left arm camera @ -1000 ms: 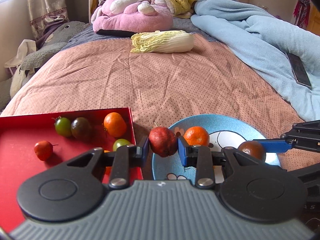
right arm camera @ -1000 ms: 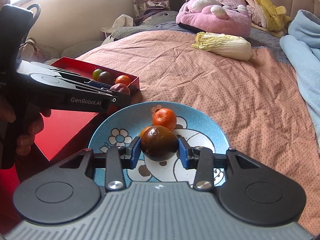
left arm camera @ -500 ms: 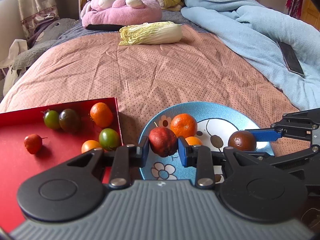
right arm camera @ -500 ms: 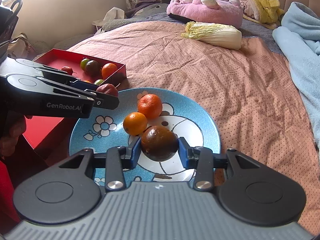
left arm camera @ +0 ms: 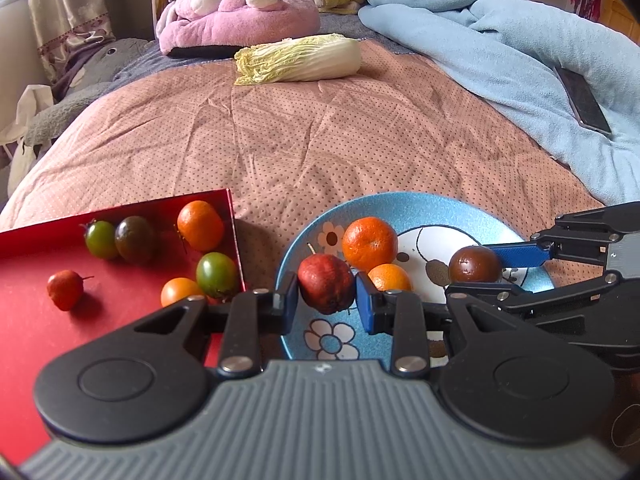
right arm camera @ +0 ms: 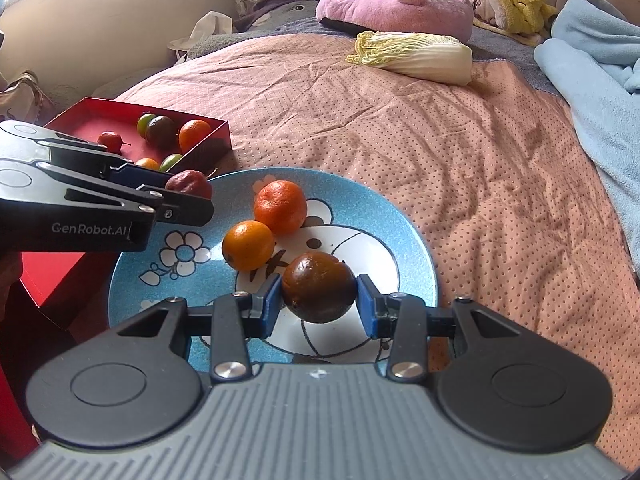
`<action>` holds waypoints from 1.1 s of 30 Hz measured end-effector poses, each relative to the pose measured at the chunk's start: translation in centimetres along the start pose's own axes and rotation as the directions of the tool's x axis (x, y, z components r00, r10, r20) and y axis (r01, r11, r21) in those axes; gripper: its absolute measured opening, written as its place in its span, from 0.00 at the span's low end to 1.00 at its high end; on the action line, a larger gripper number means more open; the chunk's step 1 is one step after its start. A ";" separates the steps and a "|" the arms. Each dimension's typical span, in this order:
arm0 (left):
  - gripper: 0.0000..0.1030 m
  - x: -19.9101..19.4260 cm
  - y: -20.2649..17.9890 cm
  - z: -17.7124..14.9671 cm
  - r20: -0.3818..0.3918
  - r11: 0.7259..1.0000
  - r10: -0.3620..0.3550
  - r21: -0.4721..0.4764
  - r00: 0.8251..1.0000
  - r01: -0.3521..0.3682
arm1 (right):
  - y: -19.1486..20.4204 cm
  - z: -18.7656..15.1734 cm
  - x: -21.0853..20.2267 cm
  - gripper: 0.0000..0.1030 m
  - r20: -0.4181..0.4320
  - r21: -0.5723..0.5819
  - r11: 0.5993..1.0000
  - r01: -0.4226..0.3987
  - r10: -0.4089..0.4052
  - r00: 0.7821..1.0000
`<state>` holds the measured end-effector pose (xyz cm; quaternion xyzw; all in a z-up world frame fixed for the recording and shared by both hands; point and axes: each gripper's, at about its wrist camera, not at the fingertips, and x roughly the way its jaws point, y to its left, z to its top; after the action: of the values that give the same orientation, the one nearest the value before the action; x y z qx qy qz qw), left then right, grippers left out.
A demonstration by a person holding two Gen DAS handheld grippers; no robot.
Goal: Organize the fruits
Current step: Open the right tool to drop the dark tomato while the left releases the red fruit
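Blue plate (right arm camera: 400, 240) on the bed is being loaded: a red fruit (left arm camera: 326, 288) is clamped in the left claw (left arm camera: 326, 300) over its near rim, a brown fruit (right arm camera: 319, 286) in the right claw (right arm camera: 319, 300) over its centre. Lowering and release are judged next. Both fruits are roundish, with no clear long axis; the red one's stem points up.

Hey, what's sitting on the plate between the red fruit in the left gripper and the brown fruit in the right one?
Two oranges, a larger one and a smaller one, clearest in the right wrist view.
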<state>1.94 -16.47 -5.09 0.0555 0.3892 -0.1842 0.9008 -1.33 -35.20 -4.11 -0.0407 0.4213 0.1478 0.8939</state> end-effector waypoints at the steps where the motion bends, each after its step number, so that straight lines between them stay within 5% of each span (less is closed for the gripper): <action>1: 0.33 0.1 0.0 0.0 -0.003 1.000 0.002 0.001 1.000 -0.002 | 0.0 0.0 0.1 0.44 0.001 0.001 1.000 0.000 0.000 1.000; 21: 0.34 0.1 -0.1 0.0 -0.024 0.999 -0.040 -0.001 0.999 0.040 | -0.2 0.3 0.2 0.46 0.009 0.003 1.000 0.017 -0.017 1.000; 25: 0.38 -0.3 -0.4 0.0 -0.005 0.998 -0.057 0.007 0.998 0.057 | 0.0 0.7 -0.6 0.73 0.047 0.007 1.000 0.014 -0.014 0.999; 33: 0.43 -0.6 0.0 0.1 0.006 0.999 -0.038 -0.008 0.999 0.038 | 0.6 1.2 -1.1 0.73 0.057 -0.015 1.000 0.017 -0.016 0.998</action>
<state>1.62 -16.32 -4.60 0.0439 0.3881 -0.1998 0.8986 -1.29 -34.68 -2.45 -0.0469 0.3940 0.1449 0.9064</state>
